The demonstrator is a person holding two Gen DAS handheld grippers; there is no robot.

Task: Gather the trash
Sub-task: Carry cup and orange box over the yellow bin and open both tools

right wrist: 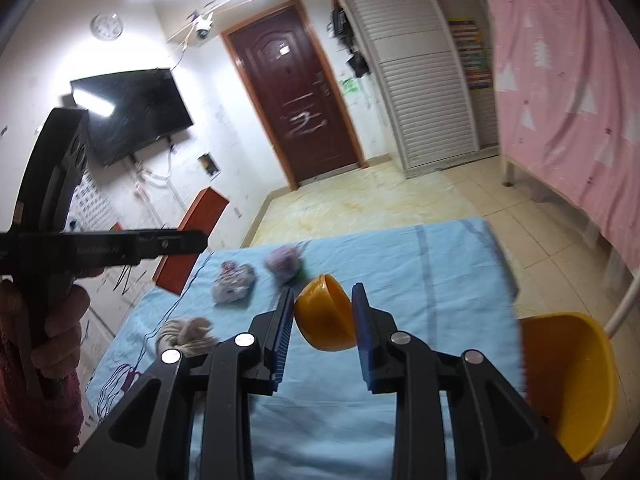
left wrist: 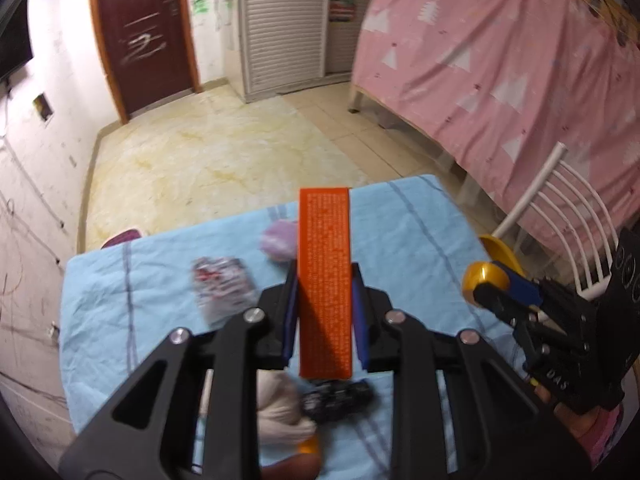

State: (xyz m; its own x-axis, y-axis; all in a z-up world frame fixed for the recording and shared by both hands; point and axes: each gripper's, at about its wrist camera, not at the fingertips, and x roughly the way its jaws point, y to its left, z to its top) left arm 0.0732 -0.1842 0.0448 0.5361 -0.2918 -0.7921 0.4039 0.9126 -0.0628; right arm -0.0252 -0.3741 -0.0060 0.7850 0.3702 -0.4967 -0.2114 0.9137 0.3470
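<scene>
With the left claw [left wrist: 324,312] clamped on the orange box [left wrist: 325,280] and the right claw [right wrist: 322,328] pinching the yellow cap [right wrist: 325,312], carry both level to the yellow bin [right wrist: 568,380] beside the blue table [right wrist: 400,248], releasing only above its mouth.

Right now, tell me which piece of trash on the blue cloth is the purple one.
The purple crumpled wad near the far edge of the blue cloth. The crinkled wrapper beside it is grey-red, and the beige wad lies nearer.

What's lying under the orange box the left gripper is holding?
Below the orange box, on the blue cloth: a pink wad and a dark wrapper. The box hides whatever lies directly beneath its middle.
</scene>
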